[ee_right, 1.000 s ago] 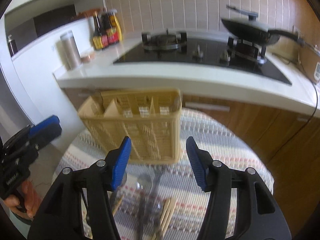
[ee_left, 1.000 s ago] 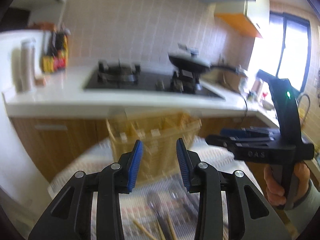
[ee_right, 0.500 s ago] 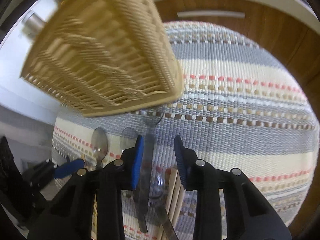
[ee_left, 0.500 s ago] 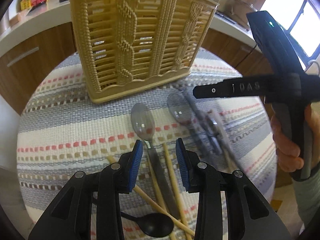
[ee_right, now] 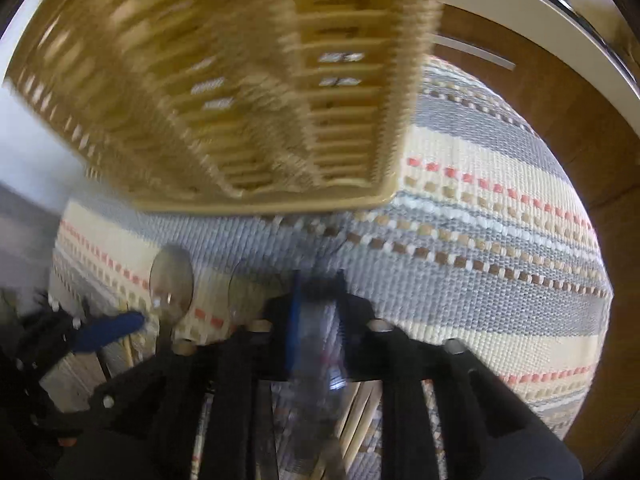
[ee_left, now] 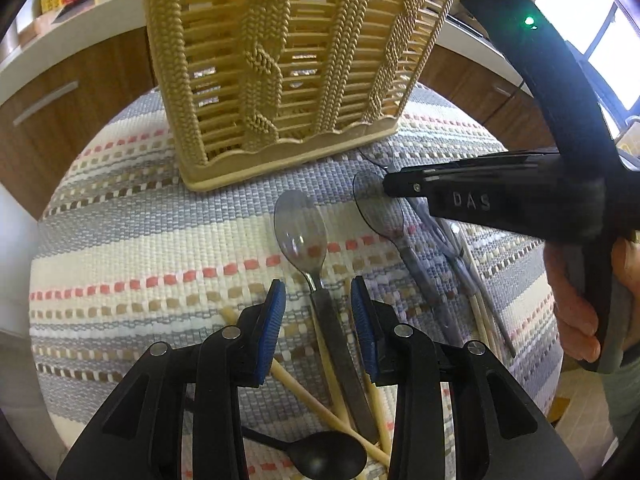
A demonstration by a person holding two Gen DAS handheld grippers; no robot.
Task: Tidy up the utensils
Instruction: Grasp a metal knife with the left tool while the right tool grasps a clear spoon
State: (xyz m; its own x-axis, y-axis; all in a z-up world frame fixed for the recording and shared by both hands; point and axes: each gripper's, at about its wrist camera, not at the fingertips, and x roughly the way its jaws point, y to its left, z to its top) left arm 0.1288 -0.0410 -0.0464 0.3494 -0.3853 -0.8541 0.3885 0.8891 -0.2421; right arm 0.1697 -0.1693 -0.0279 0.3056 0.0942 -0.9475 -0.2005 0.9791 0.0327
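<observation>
Jaws, left gripper [ee_left: 318, 312]: narrow gap astride spoon [ee_left: 304, 236] handle, pads not touching.
Jaws, right gripper [ee_right: 318, 312]: closing on blurred utensil; could pinch neighbouring chopsticks [ee_right: 356, 404].
Basket [ee_left: 288, 64]: beyond, on striped surface [ee_left: 132, 240]; may get knocked.

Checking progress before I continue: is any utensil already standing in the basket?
No: the basket shows nothing through its slats, and the spoons and chopsticks lie on the striped mat.

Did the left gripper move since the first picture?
Yes. The left gripper has come down toward the table: the basket, once beyond its fingertips, now towers above them, and a spoon lies between its jaws.
</observation>
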